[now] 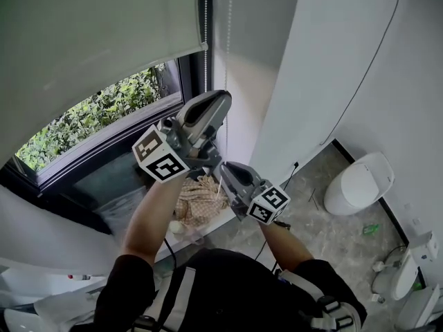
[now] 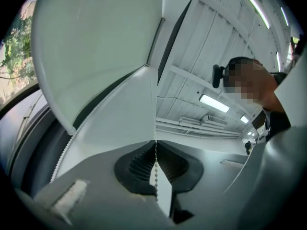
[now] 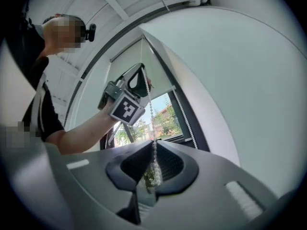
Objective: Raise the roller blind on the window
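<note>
The white beaded chain (image 3: 149, 110), just right of the grey fabric roller blind (image 1: 90, 40), is held by the left gripper (image 1: 216, 104) above the right gripper (image 1: 225, 171).

- We see the roller blind (image 1: 90, 40) as matt, smooth pale cloth.
- Its bead chain (image 2: 155, 174) looks like glossy white plastic.
- The floor (image 1: 332, 234) shows mottled grey stone.

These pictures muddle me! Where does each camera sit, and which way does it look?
Head view: on the person's head, looking steeply down at left gripper, right gripper, roller blind, floor; both forearms show.
Left gripper view: on that gripper, looking up its jaws at roller blind and ceiling; person's head shows.
Right gripper view: on that gripper, looking up at the window; left forearm shows.
Shared: both gripper views show the bead chain pinched in their jaws.
</note>
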`<state>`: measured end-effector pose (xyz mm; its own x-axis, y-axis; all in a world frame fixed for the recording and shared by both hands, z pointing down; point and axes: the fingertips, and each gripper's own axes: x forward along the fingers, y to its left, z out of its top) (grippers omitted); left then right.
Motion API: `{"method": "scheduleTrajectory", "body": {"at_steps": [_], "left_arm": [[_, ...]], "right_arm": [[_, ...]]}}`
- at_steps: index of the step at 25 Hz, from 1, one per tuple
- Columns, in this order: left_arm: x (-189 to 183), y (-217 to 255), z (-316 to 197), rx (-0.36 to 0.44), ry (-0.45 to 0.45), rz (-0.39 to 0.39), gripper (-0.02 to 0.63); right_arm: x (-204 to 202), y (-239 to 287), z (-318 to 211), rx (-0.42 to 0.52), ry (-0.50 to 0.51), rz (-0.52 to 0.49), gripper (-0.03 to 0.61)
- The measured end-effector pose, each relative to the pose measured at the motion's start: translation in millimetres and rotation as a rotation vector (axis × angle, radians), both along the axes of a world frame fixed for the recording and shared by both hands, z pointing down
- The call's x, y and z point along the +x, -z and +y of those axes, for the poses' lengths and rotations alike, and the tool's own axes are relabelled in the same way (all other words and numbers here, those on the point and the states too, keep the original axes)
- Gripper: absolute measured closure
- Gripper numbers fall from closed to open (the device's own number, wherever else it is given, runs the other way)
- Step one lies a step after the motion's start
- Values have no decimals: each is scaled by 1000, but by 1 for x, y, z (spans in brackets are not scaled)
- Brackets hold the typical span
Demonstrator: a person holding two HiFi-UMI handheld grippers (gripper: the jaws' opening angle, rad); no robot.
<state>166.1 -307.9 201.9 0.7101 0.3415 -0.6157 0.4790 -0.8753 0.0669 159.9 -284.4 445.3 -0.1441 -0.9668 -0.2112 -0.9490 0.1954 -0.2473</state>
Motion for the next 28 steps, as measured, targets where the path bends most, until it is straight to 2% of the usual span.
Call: {"method": "scheduleTrajectory", "body": {"at_steps": [2,3,7,9,11,14,17,22,28], "left_arm": [[-2,-24,3,20,62,-26,604],[0,-42,3,15,83,-55,604],[8,-138,-8,-101,93,-214,603],[4,-169,-8,-175,68,-244,603],[-2,-175,-1,-208,47,-236,603],[-3,-170,14,-173,42,-236,603],[-6,-168,20,-171,48,-231,602],[-11,-168,19,-167,55,-232,601],[-13,-170,13,-171,67,-237,601]], "right_arm": [[-10,-4,13,-12,58,63,455],[-10,-2,22,-5,72,75,442],[14,41,45,102,17,56,436],[20,75,44,159,-25,95,449],[15,112,38,214,-42,150,468],[6,166,24,297,-59,199,468],[7,203,7,344,-103,211,466],[17,230,-12,363,-88,109,485],[11,236,-21,371,-50,116,512]]}}
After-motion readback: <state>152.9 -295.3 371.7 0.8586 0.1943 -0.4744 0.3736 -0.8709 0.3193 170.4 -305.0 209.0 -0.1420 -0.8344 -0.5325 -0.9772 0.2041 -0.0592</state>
